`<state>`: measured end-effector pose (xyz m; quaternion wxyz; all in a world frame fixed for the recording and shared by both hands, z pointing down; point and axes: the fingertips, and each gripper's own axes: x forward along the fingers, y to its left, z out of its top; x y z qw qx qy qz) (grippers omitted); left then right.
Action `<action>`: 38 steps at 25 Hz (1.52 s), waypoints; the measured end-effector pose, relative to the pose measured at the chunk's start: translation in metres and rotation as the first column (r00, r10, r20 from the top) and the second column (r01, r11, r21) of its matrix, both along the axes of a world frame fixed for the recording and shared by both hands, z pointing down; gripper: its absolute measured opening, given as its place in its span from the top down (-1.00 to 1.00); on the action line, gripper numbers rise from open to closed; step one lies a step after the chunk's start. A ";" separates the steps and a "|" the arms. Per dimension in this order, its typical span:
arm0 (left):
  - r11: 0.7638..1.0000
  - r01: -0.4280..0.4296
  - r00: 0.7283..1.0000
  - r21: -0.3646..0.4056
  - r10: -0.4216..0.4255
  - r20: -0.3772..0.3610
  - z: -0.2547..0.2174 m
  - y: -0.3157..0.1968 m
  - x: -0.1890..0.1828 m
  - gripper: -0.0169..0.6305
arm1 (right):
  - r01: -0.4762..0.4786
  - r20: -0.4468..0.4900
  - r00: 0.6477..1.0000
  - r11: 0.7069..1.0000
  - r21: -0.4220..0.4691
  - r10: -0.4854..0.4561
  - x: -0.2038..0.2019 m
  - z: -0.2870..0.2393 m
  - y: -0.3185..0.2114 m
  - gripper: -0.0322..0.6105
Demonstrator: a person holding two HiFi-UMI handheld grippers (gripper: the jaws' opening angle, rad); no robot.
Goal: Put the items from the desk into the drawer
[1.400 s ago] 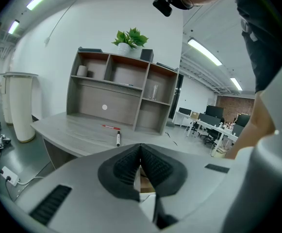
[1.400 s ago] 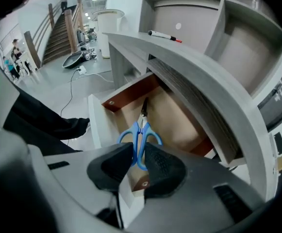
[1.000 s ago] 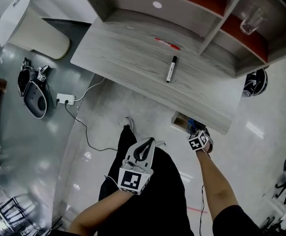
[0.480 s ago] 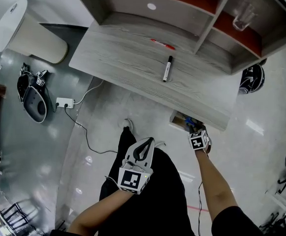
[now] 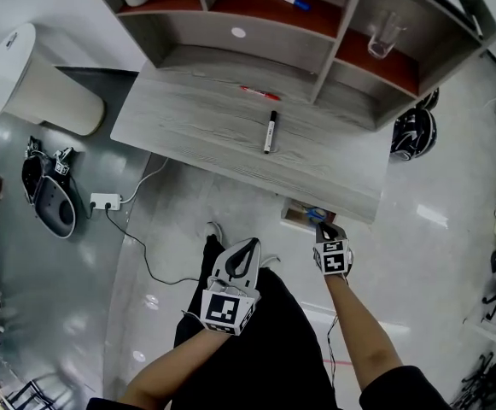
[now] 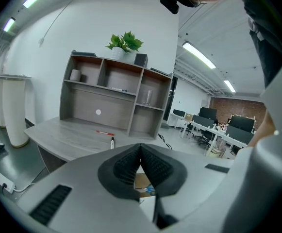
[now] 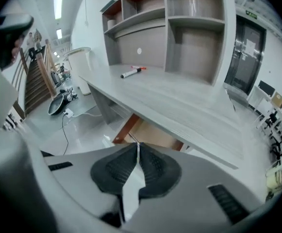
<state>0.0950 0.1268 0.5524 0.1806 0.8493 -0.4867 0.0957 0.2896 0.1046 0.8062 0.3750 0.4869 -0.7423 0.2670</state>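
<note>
Right tongs (image 5: 325, 227) by drawer (image 5: 296, 215), black marker (image 5: 270, 132) well beyond on desk (image 5: 188, 118)

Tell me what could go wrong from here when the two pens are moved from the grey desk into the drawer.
1. The drawer under the grey wooden desk looks only partly open, near the right gripper; a dropped item may miss it and fall.
2. The black marker and the thin red pen lie loose on the desk; a careless nudge could probably roll them away.
3. The left gripper and the right one both have jaws together; they must open before any grasp.
</note>
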 end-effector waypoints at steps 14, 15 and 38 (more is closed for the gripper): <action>0.996 -0.086 0.995 0.017 0.087 -0.047 -0.044 -0.019 -0.011 0.93 | -0.245 0.221 0.959 0.912 0.330 0.178 -0.051 -0.195 -0.009 0.84; 0.996 -0.092 0.995 0.019 0.093 -0.048 -0.047 -0.021 -0.013 0.93 | -0.245 0.225 0.959 0.903 0.352 0.173 -0.057 -0.209 -0.010 0.84; 0.962 -0.198 0.972 0.189 0.218 -0.093 -0.151 -0.098 -0.080 0.94 | -0.213 0.206 0.973 0.768 0.604 0.108 -0.178 -0.377 -0.060 0.84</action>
